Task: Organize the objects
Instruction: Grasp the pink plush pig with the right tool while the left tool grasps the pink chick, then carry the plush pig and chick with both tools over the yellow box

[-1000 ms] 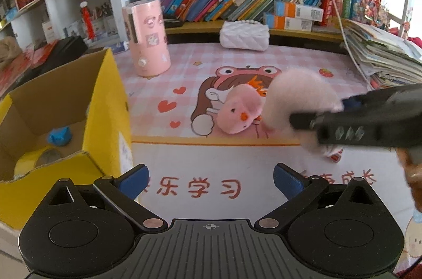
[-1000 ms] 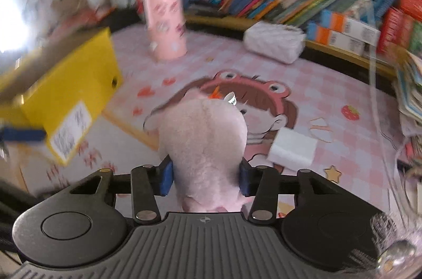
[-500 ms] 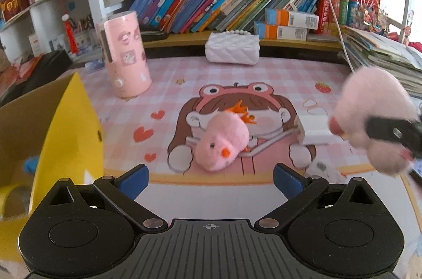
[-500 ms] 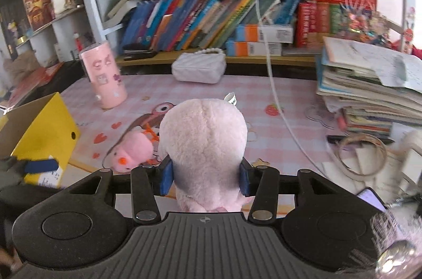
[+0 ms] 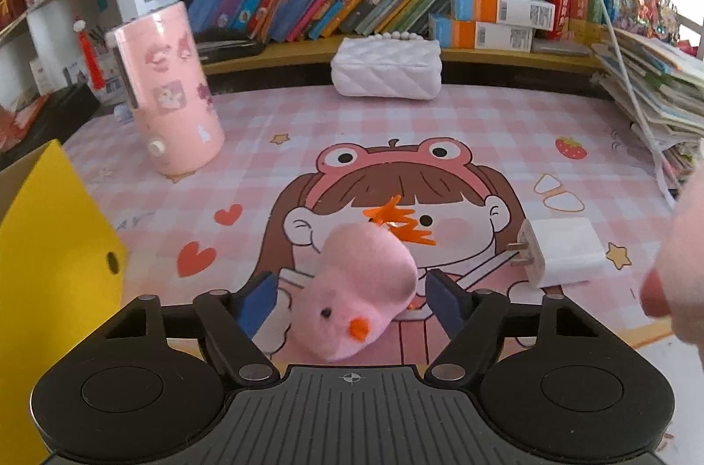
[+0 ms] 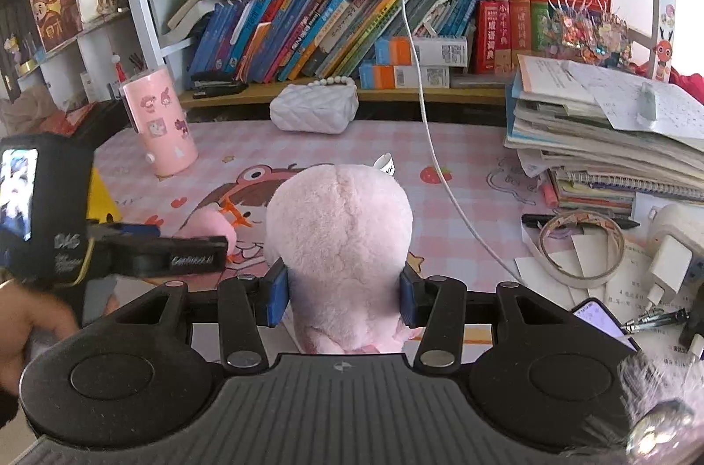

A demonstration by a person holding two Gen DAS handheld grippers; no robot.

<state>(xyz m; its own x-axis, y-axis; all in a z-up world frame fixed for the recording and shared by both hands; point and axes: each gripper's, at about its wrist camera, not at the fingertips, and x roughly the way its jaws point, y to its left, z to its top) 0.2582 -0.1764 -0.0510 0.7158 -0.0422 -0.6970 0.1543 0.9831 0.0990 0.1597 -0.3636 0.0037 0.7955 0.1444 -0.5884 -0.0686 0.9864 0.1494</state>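
Left tool closing astride small pink chick plush lying on tabletop, pads not yet pressing | right tool pinching big pink plush, held clear | yellow box at left, likely destination.

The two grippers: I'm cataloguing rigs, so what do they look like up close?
Both are black plastic. The left gripper and the right gripper each have a ribbed base, two round discs, angled link arms with silver pins, and blue pads. Seen from the side, the left one carries a small lit screen and white lettering.
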